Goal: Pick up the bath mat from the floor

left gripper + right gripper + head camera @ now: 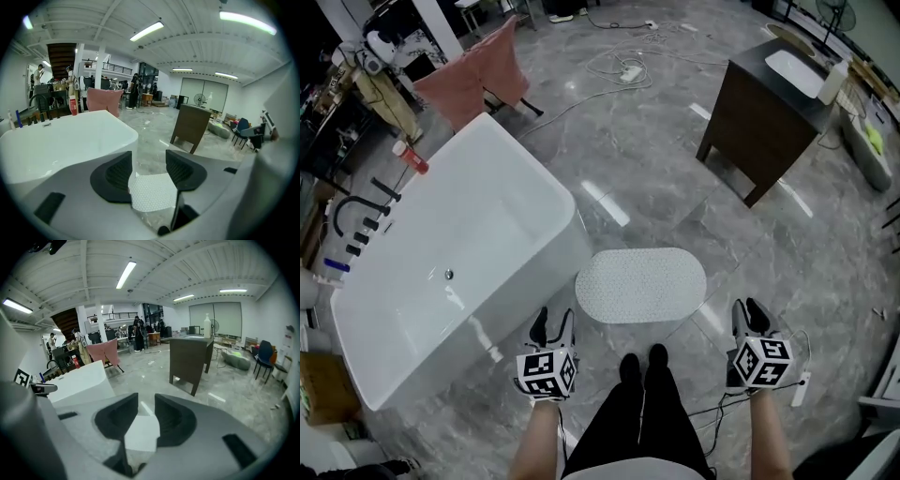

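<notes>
Both grippers are low and level with each other, one on either side of the person's legs [642, 403]. The bath mat [640, 285] lies flat on the grey marble floor [656, 187], its left end just off the bathtub's [534, 281] near right corner, touching or a sliver apart, hard to call. Its long near edge faces the shoes, fully exposed.

The left gripper [553, 323] hangs just beside the bathtub's front wall, short of the mat. Its jaws stand apart with nothing clamped, and the dimpled mat shows on the floor through the gap.

The right gripper [748, 314] is well out from the bathtub, past the mat's rounded right end. Its jaws are also parted and empty.

Room to work: bare floor runs right and away from the bathtub, up to the dark vanity cabinet [764, 112], which stands well clear.
</notes>
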Motion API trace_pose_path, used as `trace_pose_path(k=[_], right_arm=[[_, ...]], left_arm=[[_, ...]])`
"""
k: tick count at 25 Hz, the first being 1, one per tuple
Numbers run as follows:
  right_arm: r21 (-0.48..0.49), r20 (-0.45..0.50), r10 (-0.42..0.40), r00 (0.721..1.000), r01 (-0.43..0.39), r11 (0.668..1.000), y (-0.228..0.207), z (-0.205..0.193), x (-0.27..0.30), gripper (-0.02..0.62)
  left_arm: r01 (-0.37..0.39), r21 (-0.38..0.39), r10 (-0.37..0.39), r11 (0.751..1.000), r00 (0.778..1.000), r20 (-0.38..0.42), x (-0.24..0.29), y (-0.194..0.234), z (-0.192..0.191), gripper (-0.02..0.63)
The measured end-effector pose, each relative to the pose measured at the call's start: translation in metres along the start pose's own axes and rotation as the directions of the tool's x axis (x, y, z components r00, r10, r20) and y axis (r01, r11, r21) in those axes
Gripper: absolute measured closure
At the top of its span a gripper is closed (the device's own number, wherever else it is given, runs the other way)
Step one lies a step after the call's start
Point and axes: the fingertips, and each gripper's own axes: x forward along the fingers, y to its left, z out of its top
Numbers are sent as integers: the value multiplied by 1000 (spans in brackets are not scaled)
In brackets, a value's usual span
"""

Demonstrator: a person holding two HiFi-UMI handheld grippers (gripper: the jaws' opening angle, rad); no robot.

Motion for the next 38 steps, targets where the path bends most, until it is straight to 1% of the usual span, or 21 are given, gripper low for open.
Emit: trace_pose_path(k=[6, 10, 14, 21, 28, 33, 38], right_arm=[[-33, -35, -1, 999, 0, 999, -12, -28, 54, 497], [-49, -63, 13, 998, -16, 999, -19, -66, 98, 497], [-73, -73, 16, 997, -21, 997, -30, -107, 147, 497], [-89, -67, 24, 997, -30, 996, -56, -192, 242, 497], [-117, -60, 68, 996, -74, 990, -66, -284, 346, 497], [-123, -55, 82, 995, -88, 988, -74, -334, 415, 497], [-138, -41, 74, 996, -79, 987, -87, -371, 472, 497]], left_arm=[[-6, 15, 7, 1000, 1000, -28, 47, 10, -38, 385], [-12, 44, 14, 999, 998, -57, 79, 15, -79, 385], [-39, 32, 41, 999, 998, -54, 119, 25, -122, 385], [-94, -2, 94, 996, 995, -23, 197, 52, -213, 385], [-153, -7, 152, 988, 988, -15, 280, 89, -317, 382], [-182, -31, 181, 983, 983, -19, 341, 116, -380, 380], [-198, -57, 198, 978, 980, -18, 397, 148, -430, 376]])
